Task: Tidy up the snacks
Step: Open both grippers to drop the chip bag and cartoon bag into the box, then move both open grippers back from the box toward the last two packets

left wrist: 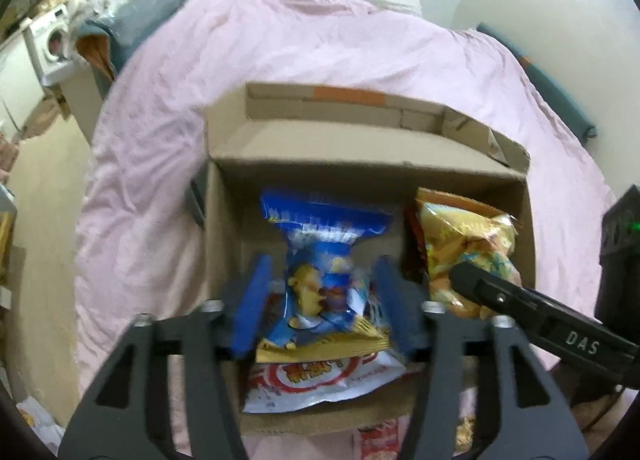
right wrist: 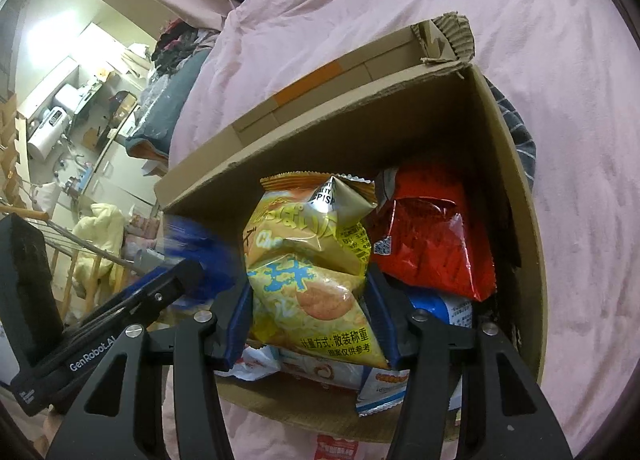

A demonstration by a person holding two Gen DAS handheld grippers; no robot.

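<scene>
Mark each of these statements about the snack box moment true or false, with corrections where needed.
1. The cardboard box sits on pink bedding. True.
2. The right gripper is shut on the yellow snack bag. True.
3. The blue snack bag lies on the floor outside the box. False: it is inside the box, between the fingers of the left gripper.
4. A red snack bag is inside the box beside the yellow one. True.
5. The box is empty apart from the yellow bag. False: several packets are in it.

box (left wrist: 280,140) brown | blue packet (left wrist: 324,256) | yellow packet (right wrist: 308,260) | red packet (right wrist: 432,236) | pink quilt (left wrist: 280,40)
</scene>
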